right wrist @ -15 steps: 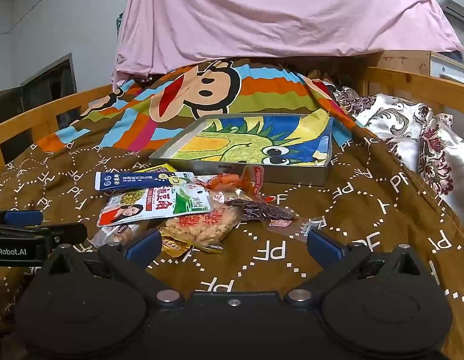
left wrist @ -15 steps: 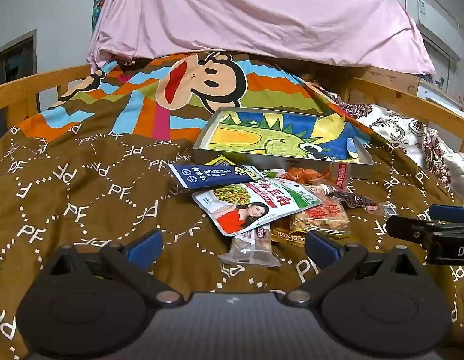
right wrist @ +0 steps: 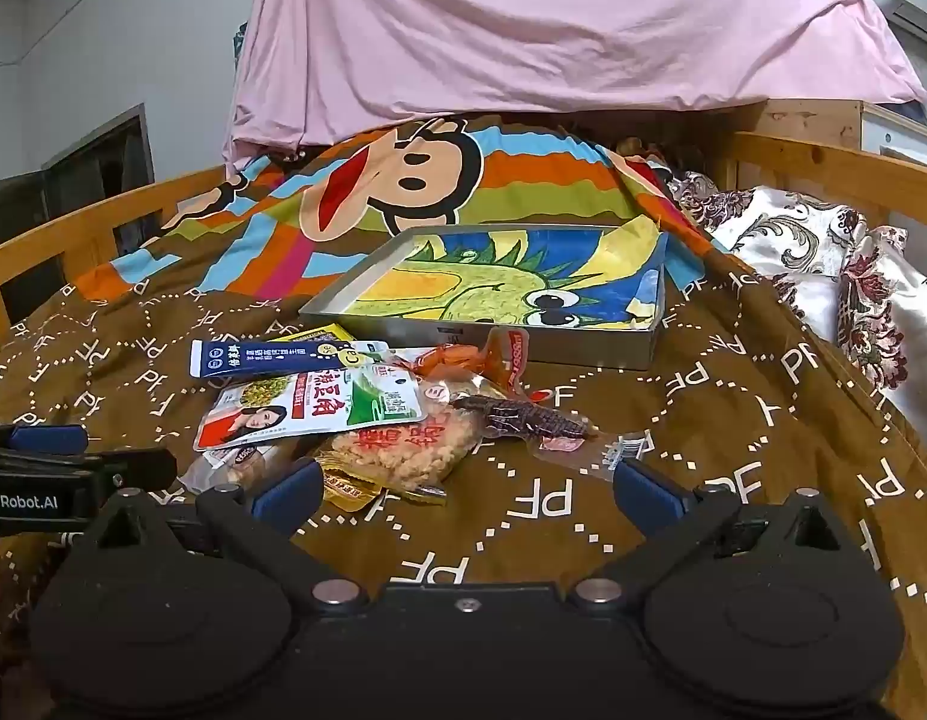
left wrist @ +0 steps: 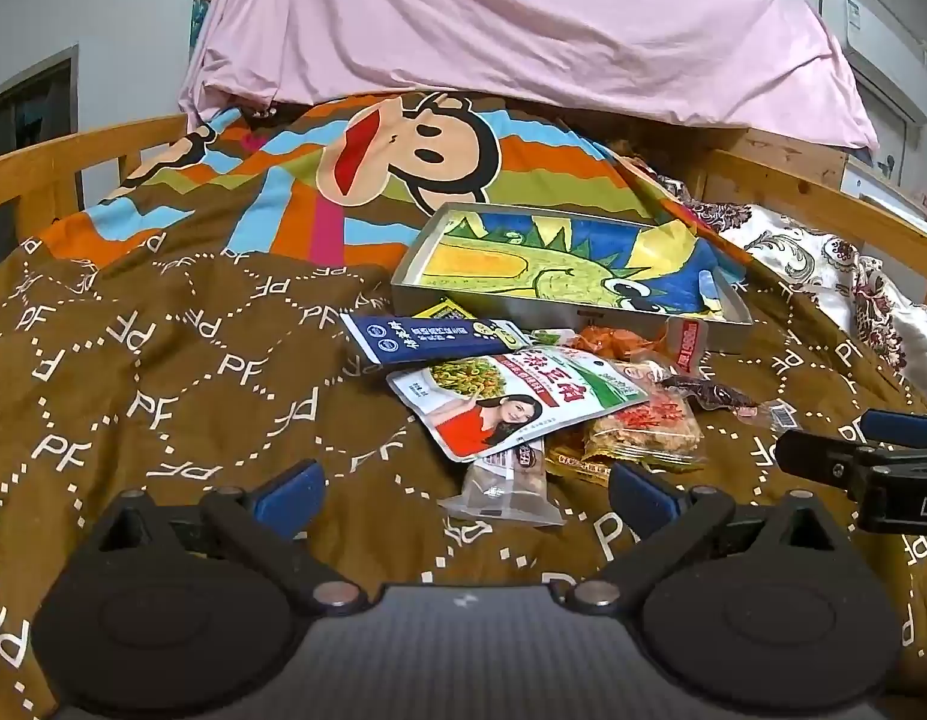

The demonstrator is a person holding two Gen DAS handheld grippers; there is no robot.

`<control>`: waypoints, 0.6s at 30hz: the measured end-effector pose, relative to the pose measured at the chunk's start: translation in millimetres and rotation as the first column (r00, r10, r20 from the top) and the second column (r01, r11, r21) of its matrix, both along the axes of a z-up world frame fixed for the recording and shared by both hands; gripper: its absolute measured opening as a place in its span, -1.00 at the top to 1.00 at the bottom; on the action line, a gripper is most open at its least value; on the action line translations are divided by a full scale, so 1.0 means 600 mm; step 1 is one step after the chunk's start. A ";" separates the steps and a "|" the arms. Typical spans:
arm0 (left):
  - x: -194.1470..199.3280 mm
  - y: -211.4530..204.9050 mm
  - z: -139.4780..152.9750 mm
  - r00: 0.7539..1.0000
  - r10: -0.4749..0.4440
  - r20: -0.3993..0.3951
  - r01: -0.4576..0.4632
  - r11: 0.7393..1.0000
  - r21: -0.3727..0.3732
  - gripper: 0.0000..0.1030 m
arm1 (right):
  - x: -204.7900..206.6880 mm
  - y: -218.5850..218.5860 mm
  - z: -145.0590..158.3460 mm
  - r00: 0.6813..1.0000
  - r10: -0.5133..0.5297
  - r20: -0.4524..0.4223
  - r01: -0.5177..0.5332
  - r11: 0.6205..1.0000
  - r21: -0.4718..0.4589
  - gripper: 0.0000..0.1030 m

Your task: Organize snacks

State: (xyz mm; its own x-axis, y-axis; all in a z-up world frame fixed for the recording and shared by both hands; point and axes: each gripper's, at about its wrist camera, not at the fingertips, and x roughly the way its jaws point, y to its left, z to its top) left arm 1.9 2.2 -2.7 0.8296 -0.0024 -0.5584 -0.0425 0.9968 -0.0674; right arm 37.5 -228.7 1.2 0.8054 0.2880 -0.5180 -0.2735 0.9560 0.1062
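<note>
A pile of snack packets lies on the brown quilt in front of a shallow metal tray [left wrist: 740, 319] [right wrist: 589, 349] lined with a dinosaur picture. The pile holds a blue stick packet [left wrist: 430, 339] [right wrist: 265, 357], a white and green bean packet [left wrist: 517, 399] [right wrist: 310, 408], a rice cracker bag [left wrist: 646, 432] [right wrist: 403, 450], a clear packet [left wrist: 505, 489], an orange-red packet [right wrist: 463, 357] and a dark meat packet [right wrist: 526, 417]. My left gripper [left wrist: 463, 495] is open, just short of the clear packet. My right gripper [right wrist: 466, 489] is open, just short of the cracker bag.
The brown "PF" quilt [left wrist: 163, 372] covers a bed with wooden rails [left wrist: 73, 144] [right wrist: 823, 162]. A striped monkey blanket [left wrist: 403, 144] and a pink sheet [right wrist: 553, 18] rise behind the tray. Floral pillows [right wrist: 823, 264] lie at the right.
</note>
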 end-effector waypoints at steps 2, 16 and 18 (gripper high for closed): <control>0.000 0.000 0.000 1.000 0.001 0.000 -0.001 1.000 -0.001 -0.99 | -0.001 0.001 -0.002 1.000 0.001 0.002 -0.001 1.000 0.000 -0.99; -0.002 -0.003 -0.003 1.000 -0.003 0.004 0.003 1.000 0.002 -0.99 | -0.002 0.003 -0.006 1.000 0.001 0.003 -0.001 1.000 0.000 -0.99; -0.002 -0.002 -0.003 1.000 -0.001 0.003 0.001 1.000 0.000 -0.99 | -0.002 0.003 -0.006 1.000 0.001 0.002 -0.001 1.000 -0.001 -0.99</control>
